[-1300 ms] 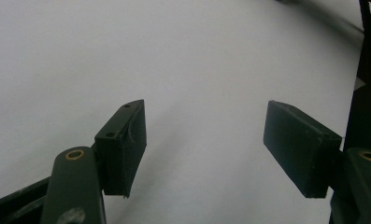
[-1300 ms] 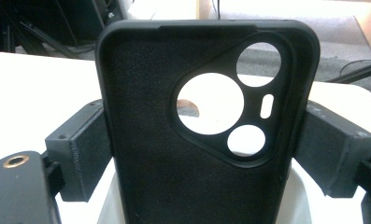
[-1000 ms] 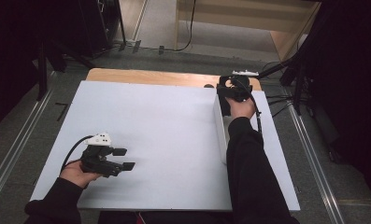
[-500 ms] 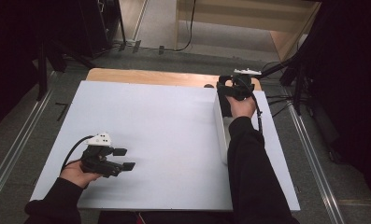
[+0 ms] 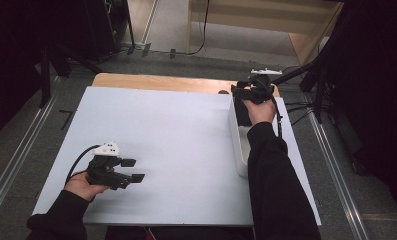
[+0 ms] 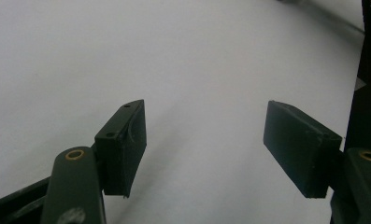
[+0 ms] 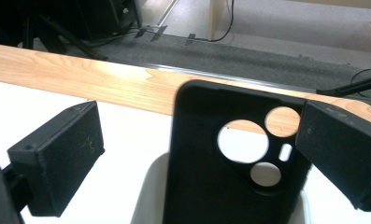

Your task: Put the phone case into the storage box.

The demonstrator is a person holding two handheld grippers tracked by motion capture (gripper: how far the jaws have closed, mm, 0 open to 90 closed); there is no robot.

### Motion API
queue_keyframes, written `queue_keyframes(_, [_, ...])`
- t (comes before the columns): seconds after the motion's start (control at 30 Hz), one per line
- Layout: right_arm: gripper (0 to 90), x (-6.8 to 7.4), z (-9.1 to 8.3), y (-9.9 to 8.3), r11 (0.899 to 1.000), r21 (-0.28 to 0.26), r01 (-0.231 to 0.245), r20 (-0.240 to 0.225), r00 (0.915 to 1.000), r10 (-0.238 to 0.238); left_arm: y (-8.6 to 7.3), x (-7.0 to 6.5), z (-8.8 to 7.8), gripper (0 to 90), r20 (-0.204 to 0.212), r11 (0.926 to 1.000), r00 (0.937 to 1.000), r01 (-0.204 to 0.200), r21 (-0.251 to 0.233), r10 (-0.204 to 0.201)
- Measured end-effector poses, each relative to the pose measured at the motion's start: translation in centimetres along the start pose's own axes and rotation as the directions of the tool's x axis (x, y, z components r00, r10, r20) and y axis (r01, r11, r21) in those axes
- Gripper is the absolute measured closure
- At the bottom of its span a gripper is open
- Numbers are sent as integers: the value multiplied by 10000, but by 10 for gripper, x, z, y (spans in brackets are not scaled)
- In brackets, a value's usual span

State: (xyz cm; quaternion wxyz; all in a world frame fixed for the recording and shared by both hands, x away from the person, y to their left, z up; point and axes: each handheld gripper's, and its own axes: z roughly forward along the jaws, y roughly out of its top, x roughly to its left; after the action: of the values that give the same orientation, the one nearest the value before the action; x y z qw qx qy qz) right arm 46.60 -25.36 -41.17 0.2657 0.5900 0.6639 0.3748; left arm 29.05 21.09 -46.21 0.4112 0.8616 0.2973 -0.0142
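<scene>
Black and matte, the phone case (image 7: 230,158) stands upright between your right gripper's (image 7: 199,154) jaws, its lower part cut off by the bottom of the right gripper view, so you cannot see what it rests on. It rises out of the white bin (image 7: 148,196). Three round cut-outs and one small slot show in its upper corner. One jaw overlaps the case's edge at the cut-out side; whether the pad touches it is hard to tell. The other jaw stands well clear, and the jaws have just been opening, so you have no grip on the case.

From the high view, your right gripper (image 5: 253,92) sits over the far end of the white bin (image 5: 238,145), and your right sleeve covers much of the bin's length, so its contents are hidden. The case is too dark against the gripper to pick out there.

Your left gripper (image 5: 131,170) rests low at the near left of the table, jaws wide apart with nothing between them; the left gripper view (image 6: 204,149) shows bare white surface past them.

That surface is a white board (image 5: 171,140) laid on a wooden table (image 5: 156,82), whose light wood shows as a strip along the far edge. Grey carpet, cables and dark stands surround it.

Count: two grippers, one bin, one phone case.
</scene>
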Motion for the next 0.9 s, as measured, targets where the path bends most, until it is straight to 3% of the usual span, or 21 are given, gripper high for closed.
queue_keyframes(0.17, [0,4,-4,6,9997,68,229,-3,9997,-229,0,0,0,297,11,10000,10000,0,13,0])
queue_keyframes(0.47, [0,8,-20,14,9997,192,167,-308,9994,-161,0,1,0,297,3,10000,10000,-6,5,6])
queue_keyframes(0.9, [0,23,-51,18,9980,296,554,-1447,9882,-505,0,1,0,297,-24,10000,10000,-4,-4,4])
